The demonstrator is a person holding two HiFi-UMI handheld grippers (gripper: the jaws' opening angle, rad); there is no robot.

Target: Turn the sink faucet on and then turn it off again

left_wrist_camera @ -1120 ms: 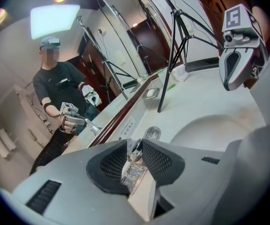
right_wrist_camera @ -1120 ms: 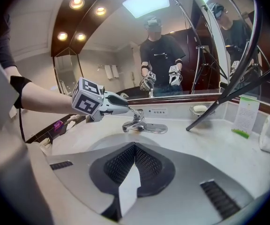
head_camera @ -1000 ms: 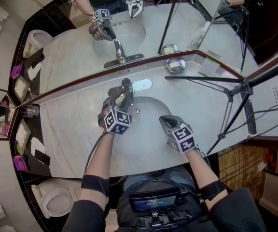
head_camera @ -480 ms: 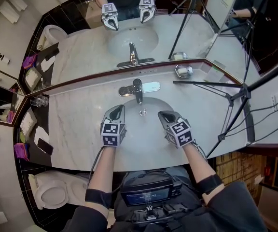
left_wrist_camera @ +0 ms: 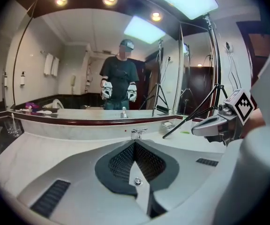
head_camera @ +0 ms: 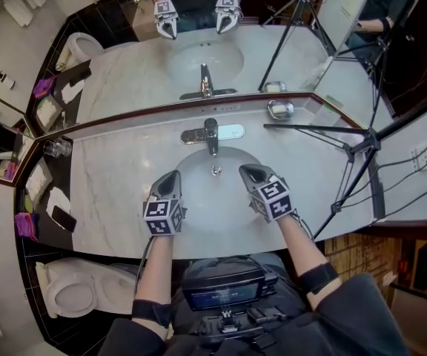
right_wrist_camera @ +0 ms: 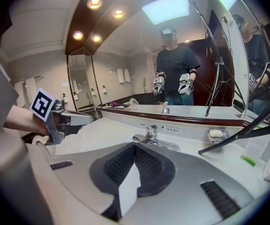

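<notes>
While we hold both grippers over the near half of the oval white sink basin (head_camera: 207,199), the chrome single-lever faucet (head_camera: 211,133) stands untouched at the basin's far rim. It sits on the pale marble bench (head_camera: 110,176), just below the wide wall mirror (head_camera: 124,65).

Our left gripper (head_camera: 172,178) has its jaws closed on nothing. Its own view shows the dark ribbed pads meeting, with the faucet well beyond the tips. Our right gripper (head_camera: 246,171) is likewise closed and empty, and points toward the faucet from well short of it. The round metal drain (head_camera: 216,170) lies between the two sets of tips and the spout.

No stream of water shows at the spout in any view, so we judge the tap to be off. With neither gripper on the lever, the scene fits either end of the job: the on-and-off turn may be complete, or it may not have begun. These pictures alone do not settle which. If it is undone, everything is left to do: reach the lever, raise it until water runs, then press it back down.

A small silver soap dish (head_camera: 279,110) rests on the bench to the right of the faucet. A black tripod (head_camera: 351,150) leans across that end of the bench, clear of the faucet.
</notes>
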